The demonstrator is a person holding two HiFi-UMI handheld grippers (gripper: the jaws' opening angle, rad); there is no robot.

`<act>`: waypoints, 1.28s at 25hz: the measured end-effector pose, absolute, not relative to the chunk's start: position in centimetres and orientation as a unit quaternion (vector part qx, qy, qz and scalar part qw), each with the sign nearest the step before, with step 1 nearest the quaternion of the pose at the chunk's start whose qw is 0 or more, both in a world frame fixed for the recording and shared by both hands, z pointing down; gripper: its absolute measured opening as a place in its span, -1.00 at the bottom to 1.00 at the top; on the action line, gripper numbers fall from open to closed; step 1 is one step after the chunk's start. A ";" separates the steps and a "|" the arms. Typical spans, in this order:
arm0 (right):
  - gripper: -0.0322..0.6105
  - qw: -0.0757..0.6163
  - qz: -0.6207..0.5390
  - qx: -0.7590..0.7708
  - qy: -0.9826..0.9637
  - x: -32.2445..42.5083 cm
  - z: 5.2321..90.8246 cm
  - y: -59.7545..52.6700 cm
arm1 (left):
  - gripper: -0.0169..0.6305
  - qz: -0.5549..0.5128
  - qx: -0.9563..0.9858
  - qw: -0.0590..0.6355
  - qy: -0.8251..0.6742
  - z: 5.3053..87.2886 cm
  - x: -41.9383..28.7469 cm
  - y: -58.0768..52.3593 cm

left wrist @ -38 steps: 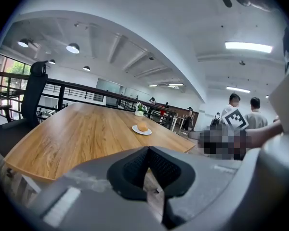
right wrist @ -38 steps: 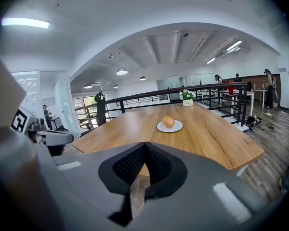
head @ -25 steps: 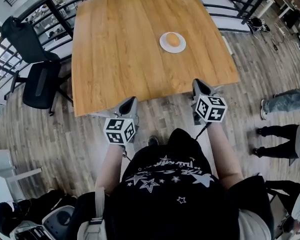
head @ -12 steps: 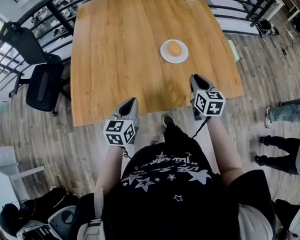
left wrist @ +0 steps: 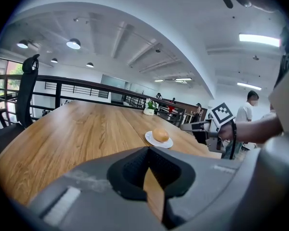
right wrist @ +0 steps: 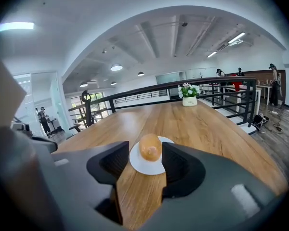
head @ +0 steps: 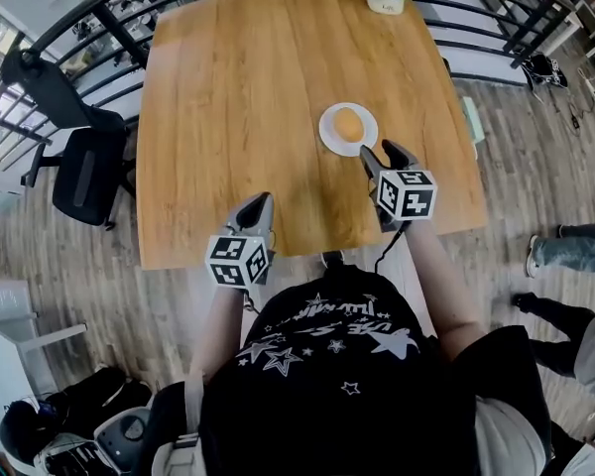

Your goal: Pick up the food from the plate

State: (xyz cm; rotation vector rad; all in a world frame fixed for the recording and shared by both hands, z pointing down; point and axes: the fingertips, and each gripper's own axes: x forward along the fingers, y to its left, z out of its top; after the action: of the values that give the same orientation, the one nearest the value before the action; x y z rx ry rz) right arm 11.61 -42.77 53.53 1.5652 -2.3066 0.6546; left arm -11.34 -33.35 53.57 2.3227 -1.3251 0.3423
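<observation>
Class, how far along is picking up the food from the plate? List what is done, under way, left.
Done: nothing; the bun lies on the plate. Under way: the right gripper points at it from the near side, jaws opening, nothing between them. The left gripper is shut, further back. Left: reach, close, lift.

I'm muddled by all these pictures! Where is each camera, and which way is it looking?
Head view: on the person's head, looking steeply down at the table; shows their black shirt, left tongs and right tongs.
Left gripper view: on the left tongs, looking along their shut jaws across the table; the right tongs show too.
Right gripper view: on the right tongs; opening jaws, nothing between them, aimed at the bun on its plate.
Shared: all show bun and plate.
</observation>
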 end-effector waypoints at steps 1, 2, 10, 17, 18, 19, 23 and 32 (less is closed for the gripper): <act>-0.20 0.137 0.227 0.539 -0.799 11.4 53.6 -43.5 | -0.94 0.124 0.838 0.222 -0.482 53.6 -11.4 -33.8; -0.14 0.135 0.229 0.537 -0.801 11.2 53.6 -44.1 | -0.94 0.123 0.836 0.222 -0.486 53.5 -11.6 -34.3; 0.30 0.150 0.236 0.513 -0.812 9.7 55.2 -48.5 | -0.94 0.120 0.823 0.222 -0.509 53.2 -12.3 -38.0; 0.34 0.217 0.246 0.483 -0.812 8.0 58.7 -49.6 | -0.94 0.123 0.818 0.225 -0.515 53.5 -12.5 -39.7; 0.34 0.225 0.247 0.481 -0.811 8.0 59.2 -49.7 | -0.94 0.124 0.817 0.226 -0.515 53.5 -12.5 -39.9; 0.34 0.231 0.248 0.480 -0.809 8.1 59.6 -49.8 | -0.94 0.125 0.817 0.227 -0.515 53.6 -12.4 -40.0; 0.34 0.242 0.252 0.481 -0.804 8.5 60.7 -50.3 | -0.94 0.129 0.815 0.229 -0.516 53.8 -12.4 -40.4; 0.24 0.251 0.247 0.480 -0.804 7.8 62.1 -51.4 | -0.94 0.133 0.811 0.234 -0.519 54.2 -12.9 -41.0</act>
State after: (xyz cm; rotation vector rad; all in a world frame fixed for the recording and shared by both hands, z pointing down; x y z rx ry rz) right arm 7.84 -51.36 62.07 1.3067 -2.1877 0.6710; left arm -12.93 -40.96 54.16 2.2280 -1.4246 0.3643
